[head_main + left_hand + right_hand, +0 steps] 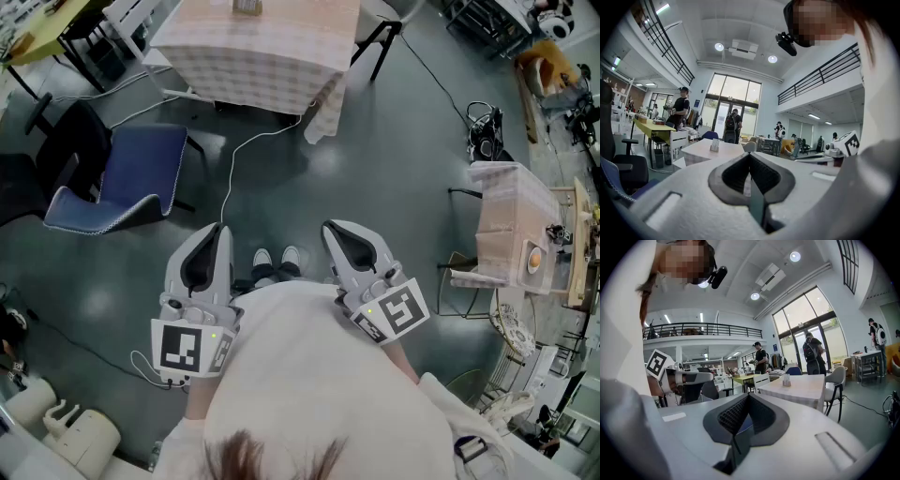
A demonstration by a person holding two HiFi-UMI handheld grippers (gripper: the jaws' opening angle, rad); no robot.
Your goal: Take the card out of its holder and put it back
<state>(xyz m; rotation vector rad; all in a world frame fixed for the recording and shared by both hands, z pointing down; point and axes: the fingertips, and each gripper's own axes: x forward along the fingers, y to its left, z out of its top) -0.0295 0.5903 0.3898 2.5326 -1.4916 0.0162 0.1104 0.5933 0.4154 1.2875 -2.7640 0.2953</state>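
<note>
The left tool [750, 154] is clenched, its dark ribbed pads meeting at the tips with nothing between them. The right tool [747, 396] is clenched too, and just as empty. In the head view both are held close in front of the person's white shirt [319, 375], side by side and a little apart, pointing away from the body and nearly level, each with its marker cube towards the person. Between them, lower down, the toes of the person's white shoes [277, 256] show on the grey floor [394, 169].

The card holder [247, 7] stands well apart from both tools, far ahead. It is upright on a counter [262, 56] covered with a pale checked cloth, and neither tool touches it. In the left gripper view it is a small pale upright shape near the middle of the counter top, too small to read.

A white cable [234, 164] runs across the floor from under the counter towards the person. A blue chair [122, 183] sits to the left, nearer than the counter. A second cloth-covered table [511, 220] stands at the right. Far off, several people [732, 126] stand by tall glass doors.
</note>
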